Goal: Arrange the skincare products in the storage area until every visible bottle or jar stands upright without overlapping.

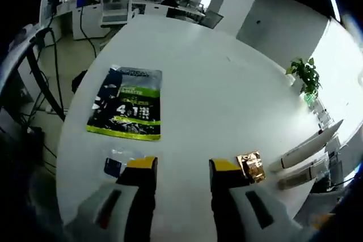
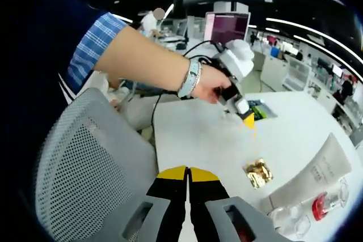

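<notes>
left gripper [image 1: 182,169] jaws apart, nothing between them, over the white table [image 1: 227,83]. right gripper [image 2: 187,175] jaws pressed together, empty. gold packet [image 1: 251,165] just beside left jaw tip. black-green sachet [image 1: 127,104] lies flat further off. white tubes [image 1: 306,148] lying at table edge.

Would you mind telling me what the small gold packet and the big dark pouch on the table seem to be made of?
The gold packet looks like crinkled metallic foil: it glints unevenly and shows creases. The dark pouch seems to be flexible printed plastic film with a slight sheen, lying flat on the white table; the exact material is uncertain.
</notes>
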Available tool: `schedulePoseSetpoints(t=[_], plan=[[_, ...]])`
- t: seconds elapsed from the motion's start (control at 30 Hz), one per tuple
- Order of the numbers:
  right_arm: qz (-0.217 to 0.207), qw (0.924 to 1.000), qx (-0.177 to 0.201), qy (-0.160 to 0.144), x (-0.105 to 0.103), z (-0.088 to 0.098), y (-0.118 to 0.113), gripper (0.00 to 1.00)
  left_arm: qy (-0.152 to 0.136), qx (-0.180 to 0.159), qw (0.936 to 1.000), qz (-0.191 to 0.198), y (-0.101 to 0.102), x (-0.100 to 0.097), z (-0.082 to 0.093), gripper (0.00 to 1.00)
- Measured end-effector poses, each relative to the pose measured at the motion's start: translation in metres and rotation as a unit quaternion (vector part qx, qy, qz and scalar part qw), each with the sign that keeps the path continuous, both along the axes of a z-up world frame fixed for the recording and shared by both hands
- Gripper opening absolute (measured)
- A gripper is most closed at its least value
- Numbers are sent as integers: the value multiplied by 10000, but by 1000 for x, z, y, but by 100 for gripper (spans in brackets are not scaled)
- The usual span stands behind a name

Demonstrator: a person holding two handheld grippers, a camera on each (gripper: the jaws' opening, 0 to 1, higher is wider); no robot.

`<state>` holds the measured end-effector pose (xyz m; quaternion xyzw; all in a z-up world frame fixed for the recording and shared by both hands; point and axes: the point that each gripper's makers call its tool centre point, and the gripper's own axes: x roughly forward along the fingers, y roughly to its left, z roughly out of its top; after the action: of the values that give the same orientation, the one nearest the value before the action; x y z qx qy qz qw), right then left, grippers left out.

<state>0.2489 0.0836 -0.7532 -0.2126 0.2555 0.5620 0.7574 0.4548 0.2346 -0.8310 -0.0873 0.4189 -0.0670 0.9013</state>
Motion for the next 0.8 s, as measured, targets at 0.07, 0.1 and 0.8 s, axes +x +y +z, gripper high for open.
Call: schedulePoseSetpoints(t=[0.07, 0.1, 0.8], plan=[[0, 10000, -22, 12, 0, -1, 0, 0, 20, 282, 9995, 125, 20, 1, -3, 51], [-4, 10000, -33, 13, 0, -2, -1, 0, 75, 388, 9991, 136, 27, 0, -6, 53], [-98, 9998, -161, 37, 5, -7, -5, 0, 283, 1135, 9915, -571, 30, -21, -29, 36]])
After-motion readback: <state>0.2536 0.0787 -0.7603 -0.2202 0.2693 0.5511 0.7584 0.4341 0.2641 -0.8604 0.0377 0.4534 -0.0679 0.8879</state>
